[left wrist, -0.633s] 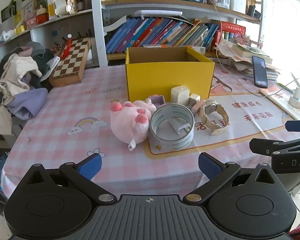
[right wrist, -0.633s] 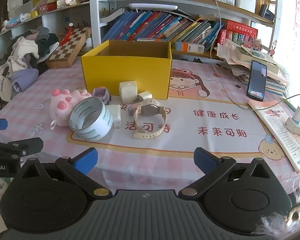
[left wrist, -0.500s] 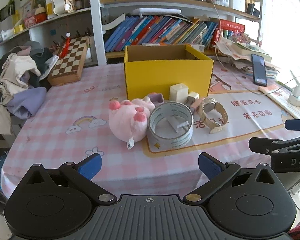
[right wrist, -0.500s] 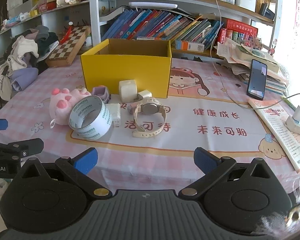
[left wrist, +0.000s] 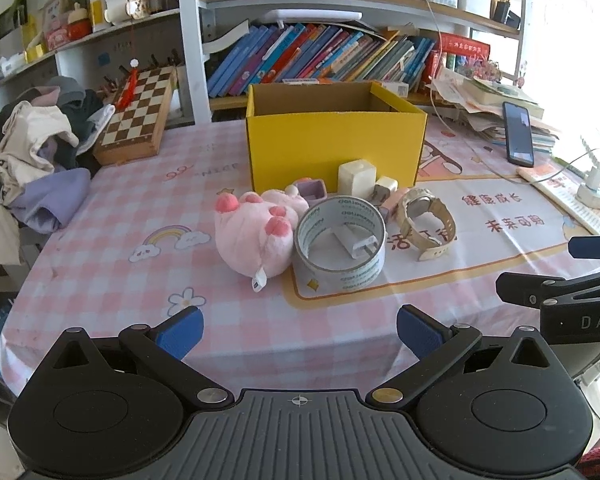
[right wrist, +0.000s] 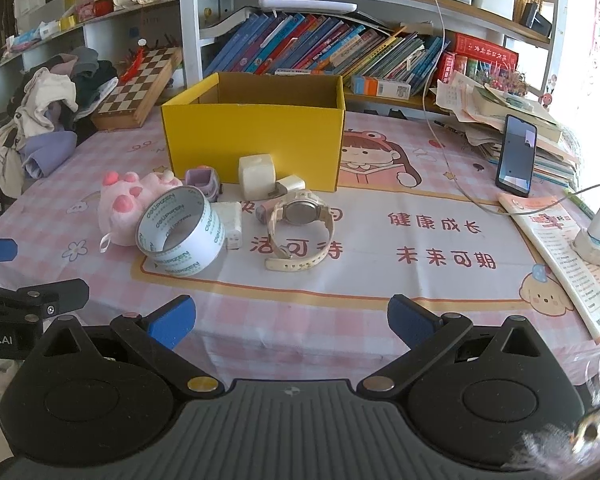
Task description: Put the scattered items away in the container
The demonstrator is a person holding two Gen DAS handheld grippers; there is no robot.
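An open yellow box stands mid-table. In front of it lie a pink plush paw, a roll of clear tape on its side, a cream wristwatch, a white cube, a small purple item and white chargers. My left gripper is open at the near table edge, short of the tape. My right gripper is open too, short of the watch. Both hold nothing.
A chessboard and a heap of clothes sit at the left. A phone, papers, a cable and a power strip crowd the right. Shelves of books rise behind the box.
Both views have crept slightly closer to the items; the objects have not moved and both grippers stay open.
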